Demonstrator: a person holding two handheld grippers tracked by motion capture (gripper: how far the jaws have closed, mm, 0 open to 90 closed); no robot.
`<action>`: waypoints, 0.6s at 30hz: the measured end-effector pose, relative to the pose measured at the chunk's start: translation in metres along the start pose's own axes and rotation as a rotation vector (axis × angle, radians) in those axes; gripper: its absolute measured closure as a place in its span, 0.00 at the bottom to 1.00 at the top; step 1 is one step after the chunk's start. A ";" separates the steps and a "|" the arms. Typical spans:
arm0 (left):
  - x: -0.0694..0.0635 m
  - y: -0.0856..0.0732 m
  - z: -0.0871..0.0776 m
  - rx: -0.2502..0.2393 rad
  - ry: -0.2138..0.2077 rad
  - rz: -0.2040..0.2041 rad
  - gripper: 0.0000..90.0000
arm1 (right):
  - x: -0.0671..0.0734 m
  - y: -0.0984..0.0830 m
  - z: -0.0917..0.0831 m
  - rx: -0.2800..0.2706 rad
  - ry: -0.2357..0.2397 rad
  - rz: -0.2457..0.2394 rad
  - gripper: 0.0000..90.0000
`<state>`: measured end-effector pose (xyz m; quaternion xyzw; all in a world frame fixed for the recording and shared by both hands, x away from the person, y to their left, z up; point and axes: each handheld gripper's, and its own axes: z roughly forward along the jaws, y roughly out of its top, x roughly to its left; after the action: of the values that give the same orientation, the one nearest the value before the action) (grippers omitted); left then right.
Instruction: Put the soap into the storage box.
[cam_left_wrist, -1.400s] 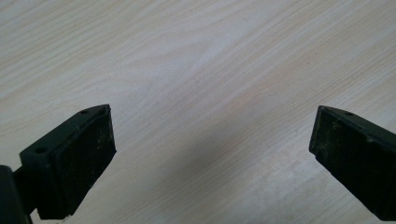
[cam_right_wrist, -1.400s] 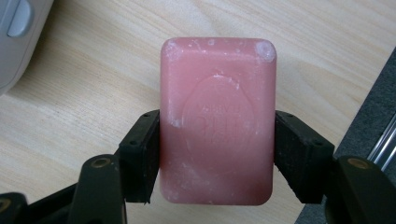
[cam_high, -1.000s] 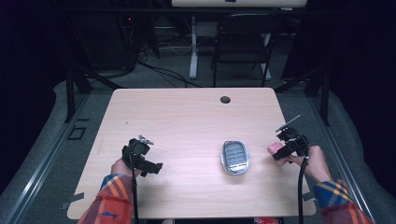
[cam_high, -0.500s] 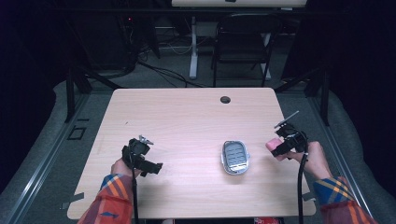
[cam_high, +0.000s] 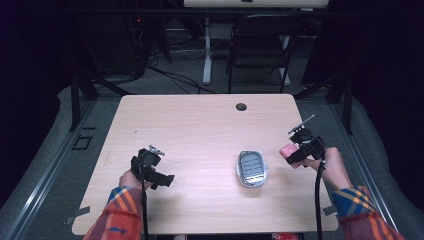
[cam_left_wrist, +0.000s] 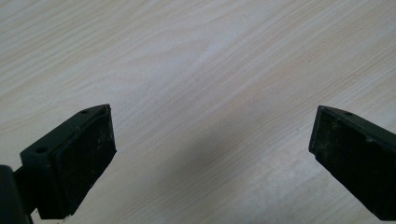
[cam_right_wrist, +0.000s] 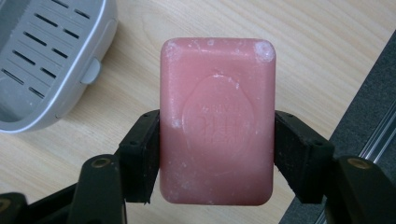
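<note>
Right now the right gripper (cam_high: 294, 152) has its jaws clamped on the long sides of a pink soap bar (cam_right_wrist: 217, 121), held above the table's right edge, just right of the grey slotted soap dish (cam_high: 251, 168). To seat it well, I'd carry it level over the dish and lower it flat — no tilting. The left gripper (cam_high: 159, 172) rests with jaws spread and empty over the pale wooden table (cam_high: 200, 125); behind it — a folding chair (cam_high: 260, 47) and floor cables in a dark room.

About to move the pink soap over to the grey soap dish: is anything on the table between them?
Nothing visible. The right gripper grips the soap by its long sides near the table's right edge, and only bare wood lies between it and the dish. The dish's slotted tray looks empty.
</note>
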<state>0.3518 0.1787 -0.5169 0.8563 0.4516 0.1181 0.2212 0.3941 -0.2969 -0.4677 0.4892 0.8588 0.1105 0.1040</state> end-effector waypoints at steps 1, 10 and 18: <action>0.000 0.000 0.000 -0.001 0.000 0.000 0.00 | 0.001 0.002 -0.001 -0.001 0.005 -0.002 0.41; 0.000 0.000 0.000 -0.001 -0.002 0.000 0.00 | 0.009 0.010 -0.004 -0.024 -0.002 -0.024 0.41; -0.001 0.001 0.000 0.003 0.001 0.005 0.00 | 0.012 0.015 -0.006 -0.027 -0.003 -0.041 0.41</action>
<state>0.3520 0.1778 -0.5169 0.8578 0.4495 0.1183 0.2194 0.3986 -0.2791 -0.4581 0.4702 0.8670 0.1193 0.1139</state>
